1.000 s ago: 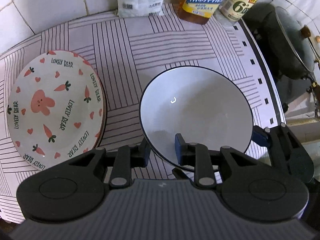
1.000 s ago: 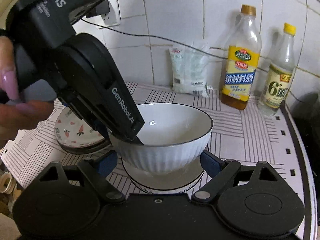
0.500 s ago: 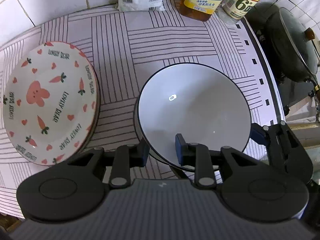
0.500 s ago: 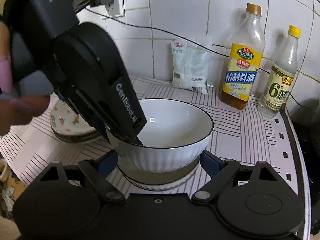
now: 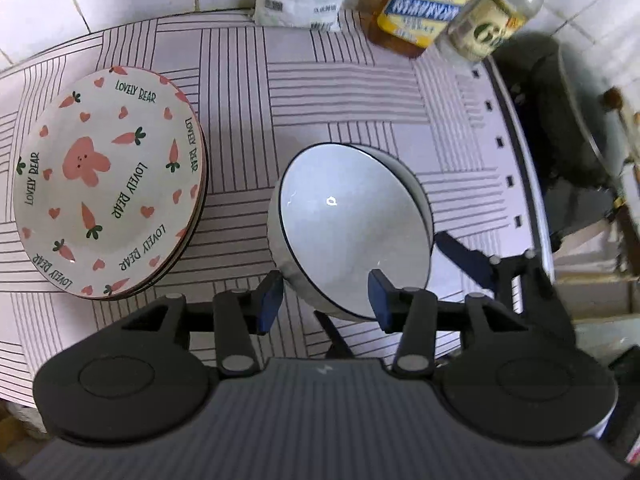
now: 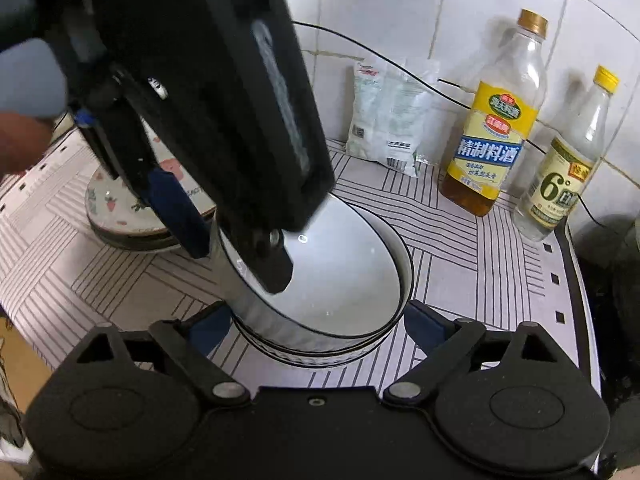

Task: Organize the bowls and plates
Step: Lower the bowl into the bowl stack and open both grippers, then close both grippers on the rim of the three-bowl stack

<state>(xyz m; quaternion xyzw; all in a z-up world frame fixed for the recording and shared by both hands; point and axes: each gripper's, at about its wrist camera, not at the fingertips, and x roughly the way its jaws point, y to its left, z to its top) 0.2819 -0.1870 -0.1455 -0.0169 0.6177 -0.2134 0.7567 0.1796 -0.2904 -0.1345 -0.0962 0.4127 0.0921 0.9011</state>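
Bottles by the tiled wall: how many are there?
2. The yellow-labelled cooking wine bottle stands against the wall, and the vinegar bottle stands to its right. Others may sit outside the views.

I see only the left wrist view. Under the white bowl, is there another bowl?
Observer: Yes. In the right wrist view the white bowl leans inside a lower bowl.
Operator: Where are both fingers of the right tool? I see only one.
Observer: The right tool is open, with one finger at each side of the lower bowl. I cannot tell whether they touch it.
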